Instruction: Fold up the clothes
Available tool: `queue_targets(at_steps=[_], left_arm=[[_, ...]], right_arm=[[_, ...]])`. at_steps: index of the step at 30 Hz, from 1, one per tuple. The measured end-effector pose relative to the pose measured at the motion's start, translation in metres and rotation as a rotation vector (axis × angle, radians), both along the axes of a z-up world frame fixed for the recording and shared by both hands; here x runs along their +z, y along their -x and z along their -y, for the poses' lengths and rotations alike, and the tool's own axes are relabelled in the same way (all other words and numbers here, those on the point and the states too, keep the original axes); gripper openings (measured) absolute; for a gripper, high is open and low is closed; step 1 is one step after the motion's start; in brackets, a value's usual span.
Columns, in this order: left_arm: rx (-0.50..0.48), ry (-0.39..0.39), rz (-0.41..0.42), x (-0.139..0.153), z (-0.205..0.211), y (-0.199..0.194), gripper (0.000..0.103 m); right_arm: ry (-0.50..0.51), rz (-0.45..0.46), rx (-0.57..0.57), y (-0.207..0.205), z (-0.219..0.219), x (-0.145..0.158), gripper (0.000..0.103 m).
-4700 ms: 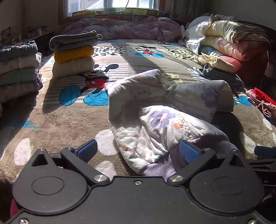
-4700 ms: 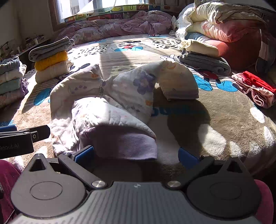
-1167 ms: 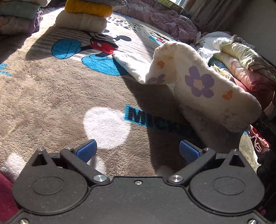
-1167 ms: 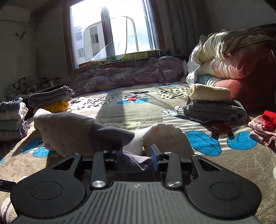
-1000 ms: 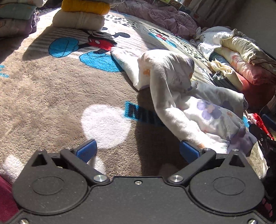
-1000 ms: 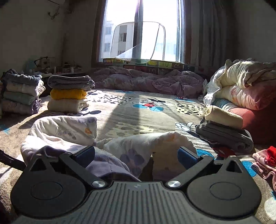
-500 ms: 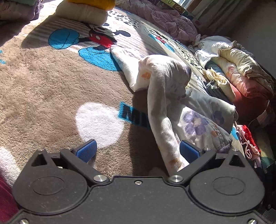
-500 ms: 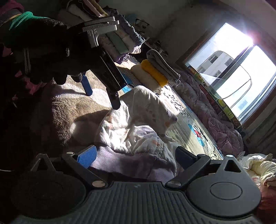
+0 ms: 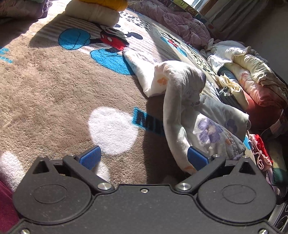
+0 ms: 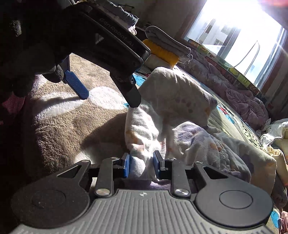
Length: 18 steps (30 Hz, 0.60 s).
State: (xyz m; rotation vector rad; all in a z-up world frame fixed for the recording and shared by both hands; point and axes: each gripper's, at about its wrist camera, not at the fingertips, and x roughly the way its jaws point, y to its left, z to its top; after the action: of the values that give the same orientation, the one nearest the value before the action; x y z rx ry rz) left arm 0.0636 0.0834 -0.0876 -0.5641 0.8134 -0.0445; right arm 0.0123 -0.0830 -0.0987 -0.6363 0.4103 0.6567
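The floral garment lies rumpled on the Mickey rug, right of the middle in the left wrist view, one part humped up and the rest trailing toward the near right. The right gripper has its jaws drawn narrow around a thick bunch of the garment's near edge. The left gripper hangs just above the rug with jaws wide and nothing between them; its right finger sits just beside the cloth.

The step in hand looks like taking a second hold so the piece can be spread flat. To do it well, the left gripper should take a single layer at an edge or corner, not the hump, and both should then draw apart evenly. The folded stack sits far left.
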Motion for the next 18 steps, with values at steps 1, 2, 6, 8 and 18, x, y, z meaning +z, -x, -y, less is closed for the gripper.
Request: queue_targets(at_steps=[1,2,6,8,18], left_arm=[[0.0,0.0,-0.001,-0.001,0.0,0.0,0.103],[0.0,0.001,-0.001,-0.001,-0.001,0.0,0.103],[-0.002,-0.023,-0.008,-0.004,0.003,-0.002,0.103],[-0.009,-0.054,-0.004,-0.004,0.007,-0.003,0.103],[-0.096,-0.178,0.088,0.003,0.039,-0.018,0.103]], right_arm=[[-0.013,0.009,-0.011,-0.001,0.004,0.003,0.013],[-0.046,0.016,-0.039,-0.004,0.013,0.01,0.013],[-0.18,0.058,-0.181,-0.026,0.06,0.034,0.011],[-0.244,0.073,-0.255,-0.038,0.089,0.043,0.011],[-0.573,-0.03,-0.617,-0.118,0.222,0.025,0.001]])
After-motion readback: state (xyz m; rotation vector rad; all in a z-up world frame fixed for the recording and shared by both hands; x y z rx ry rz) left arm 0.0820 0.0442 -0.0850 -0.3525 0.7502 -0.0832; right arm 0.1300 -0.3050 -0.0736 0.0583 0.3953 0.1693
